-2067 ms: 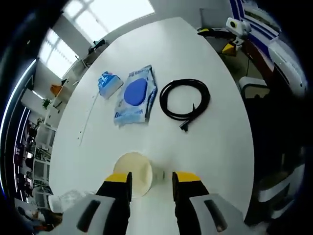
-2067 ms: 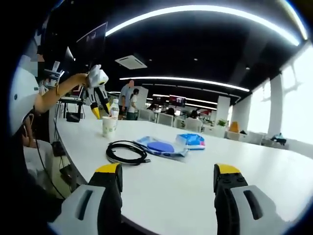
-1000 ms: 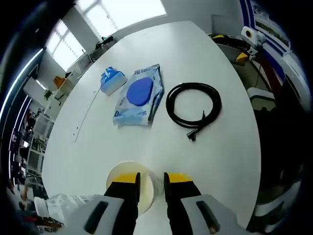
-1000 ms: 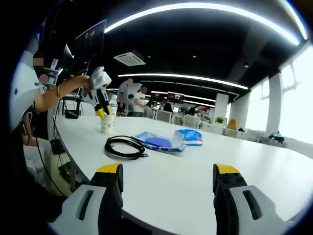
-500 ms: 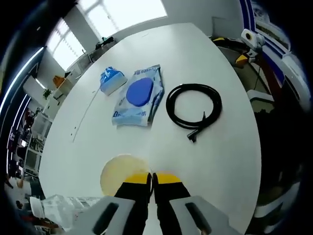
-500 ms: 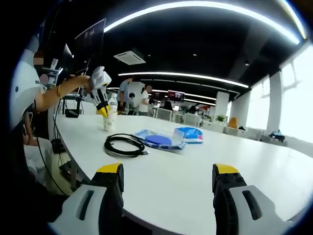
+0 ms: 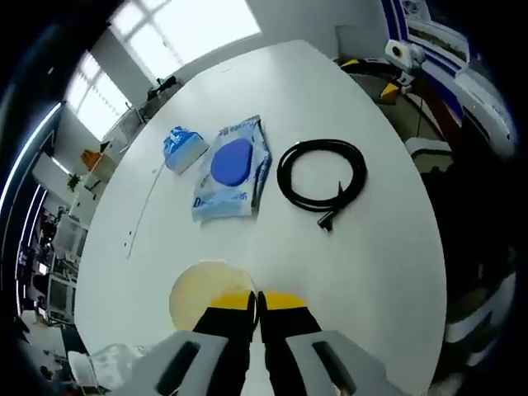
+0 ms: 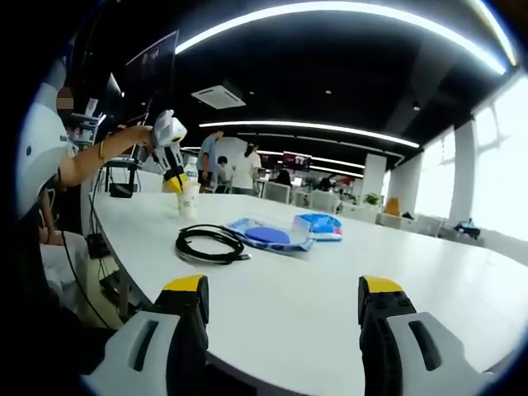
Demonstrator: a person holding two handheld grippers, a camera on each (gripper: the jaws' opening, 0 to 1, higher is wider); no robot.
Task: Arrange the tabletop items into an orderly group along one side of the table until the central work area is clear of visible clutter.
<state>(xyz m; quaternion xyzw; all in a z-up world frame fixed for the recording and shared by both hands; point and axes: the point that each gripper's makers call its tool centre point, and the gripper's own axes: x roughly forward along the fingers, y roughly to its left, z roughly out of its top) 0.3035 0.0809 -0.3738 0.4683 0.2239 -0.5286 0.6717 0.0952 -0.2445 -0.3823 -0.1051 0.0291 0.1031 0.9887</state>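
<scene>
Since the earliest frame the left tool has gone from spread on either side of the paper cup to pressed together on the cup's rim; over the last half second the cup in the right gripper view sits slightly higher against the background than before.

Left gripper view: the yellow-tipped jaws meet at 6 o'clock, pinching the near wall of the cream paper cup, whose round mouth faces the camera. Beyond it on the white table lie a coiled black cable at about 1 o'clock, a blue-and-white wipes packet at 12 o'clock just beside the cable, and a small blue packet at 11 o'clock near the wipes packet. The three lie apart from the cup.

Right gripper view: the right tool is spread wide, its jaws rising at 7 and 5 o'clock with nothing between them, above the table edge. At 10 o'clock the left tool grips the cup from above, held by a person's hand. The cable, wipes packet and small blue packet lie in a row across the table's middle, toward 12 o'clock.
</scene>
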